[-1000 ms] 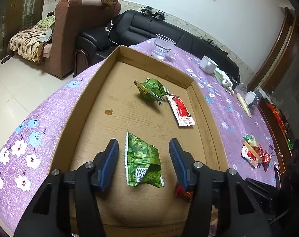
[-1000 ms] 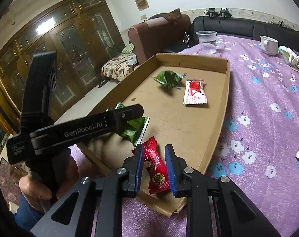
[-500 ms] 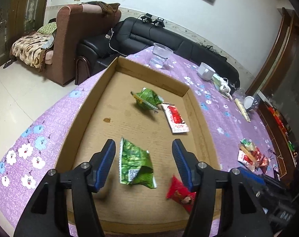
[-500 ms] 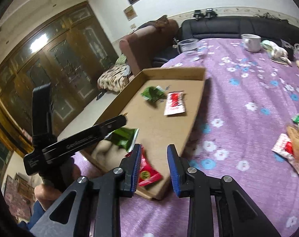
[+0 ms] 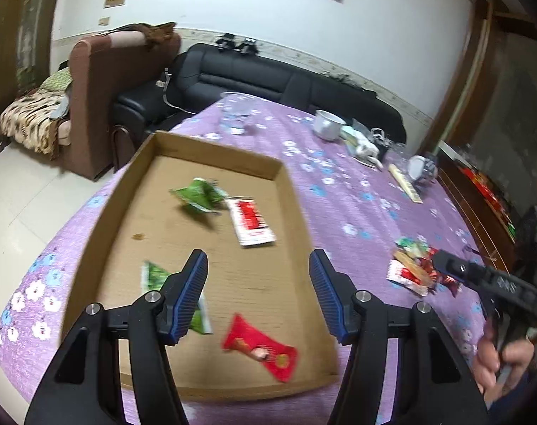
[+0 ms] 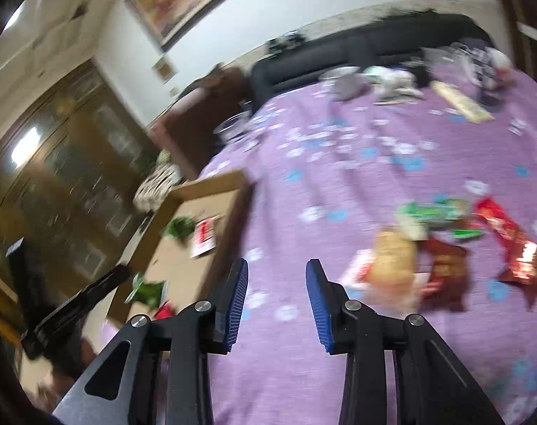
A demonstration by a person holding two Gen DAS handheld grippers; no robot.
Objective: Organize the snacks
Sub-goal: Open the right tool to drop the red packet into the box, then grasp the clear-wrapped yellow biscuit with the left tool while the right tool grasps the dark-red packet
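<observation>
Left wrist view first: your left gripper point(image 5: 258, 292) hangs over the near half of the cardboard tray point(image 5: 289, 184), its blue pads spread apart with nothing between them. Just under the left pad lies a green packet point(image 5: 153, 276), partly hidden by the finger. A red wrapped candy point(image 5: 259, 347) lies flat near the tray's front edge, clear of both pads. Farther in, a white-and-red sachet point(image 5: 250, 221) lies beside a crumpled green packet point(image 5: 197, 196), the two almost touching. Beyond the tray, on the purple flowered tablecloth point(image 5: 339, 194), stand a clear plastic cup point(image 5: 236, 111) and a white mug point(image 5: 327, 124).

Off to the right, your other hand point(image 5: 495, 357) grips the handle of its tool, which points toward a small heap of loose snacks point(image 5: 413, 265) on the cloth, outside the tray.

Right wrist view — blurred throughout: your right gripper point(image 6: 277, 297) is over bare cloth just right of the tray's edge, its jaws opening and empty. Ahead and to the right sits the snack heap, with a tan packet point(image 6: 392, 258) nearest, dark red wrappers behind it and a green one farther back. The tray lies to the left; the packets in it show only as smears of colour.
</observation>
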